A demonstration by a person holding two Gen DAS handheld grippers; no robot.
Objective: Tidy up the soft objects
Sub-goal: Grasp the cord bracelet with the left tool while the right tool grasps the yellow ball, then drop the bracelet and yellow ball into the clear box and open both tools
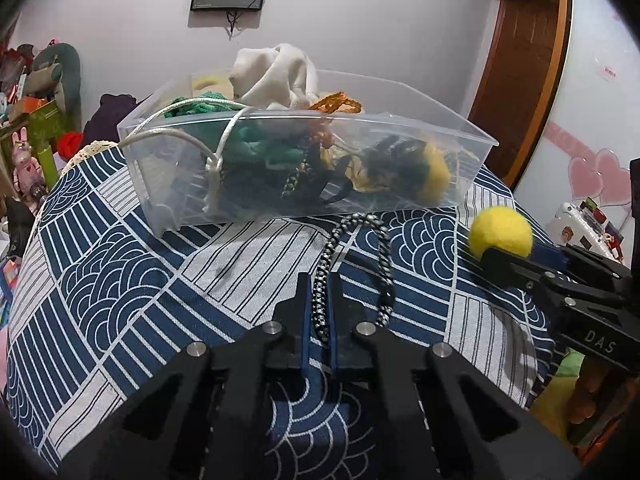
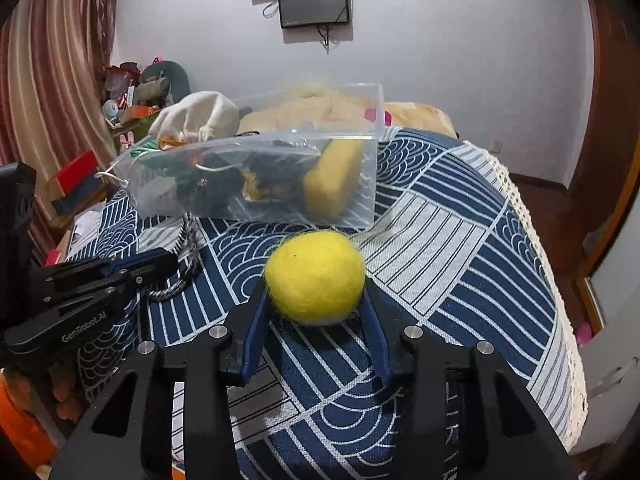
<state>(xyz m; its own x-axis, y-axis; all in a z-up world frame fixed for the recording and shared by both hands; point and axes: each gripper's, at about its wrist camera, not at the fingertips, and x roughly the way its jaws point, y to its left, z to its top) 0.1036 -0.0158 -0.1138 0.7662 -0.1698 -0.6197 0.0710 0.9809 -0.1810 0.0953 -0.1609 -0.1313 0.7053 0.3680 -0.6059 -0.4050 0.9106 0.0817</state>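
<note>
A clear plastic bin [image 1: 460, 128] stands on the blue patterned tablecloth [image 1: 160, 280], filled with soft things: a white cloth bag [image 1: 276, 72], green yarn, an orange crochet piece and a yellow felt ball. My left gripper [image 1: 319, 280] is shut on a black-and-white braided cord [image 1: 384, 248] that loops over the cloth in front of the bin. My right gripper [image 2: 316, 292] is shut on a yellow felt ball [image 2: 316, 276], held just above the cloth; it shows in the left wrist view [image 1: 500, 232] at the right. The bin [image 2: 360, 200] lies ahead of it.
A white cord [image 1: 160, 136] hangs over the bin's left rim. Cluttered shelves with toys [image 1: 28, 160] stand at the left. A wooden door [image 1: 520, 60] is at the right. The table edge with lace trim [image 2: 532, 240] drops off at the right.
</note>
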